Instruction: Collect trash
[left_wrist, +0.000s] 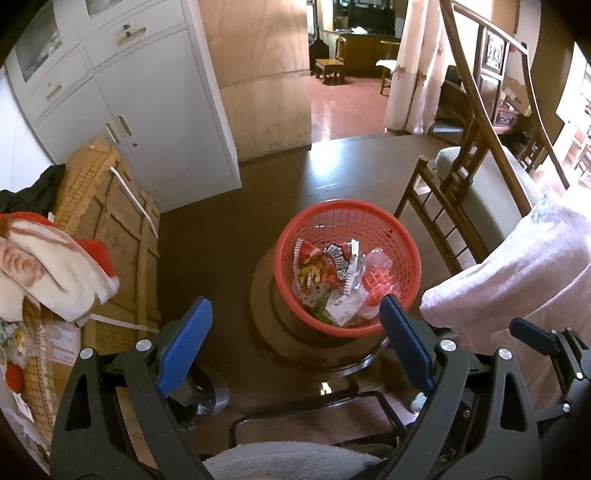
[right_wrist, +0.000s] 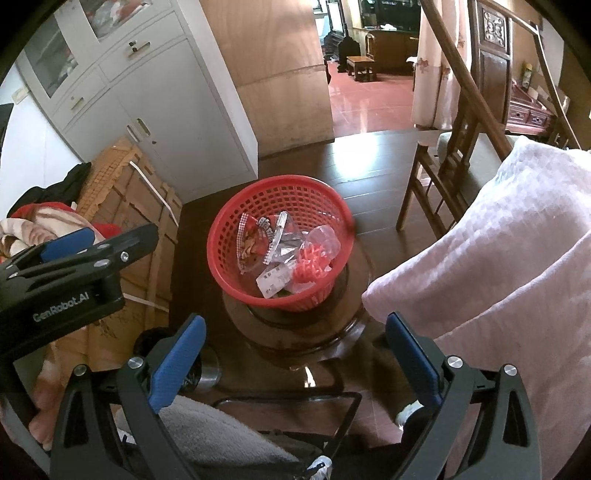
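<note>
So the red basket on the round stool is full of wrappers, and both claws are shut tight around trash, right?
Not quite. The red basket on the round stool does hold wrappers, but both claws are open and empty: the left claw in the left wrist view, the right claw in the right wrist view.

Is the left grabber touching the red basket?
Apart. In the right wrist view the left gripper hangs off to the basket's left, with brown cardboard showing between its tip and the red basket. Its jaws are open and hold nothing.
</note>
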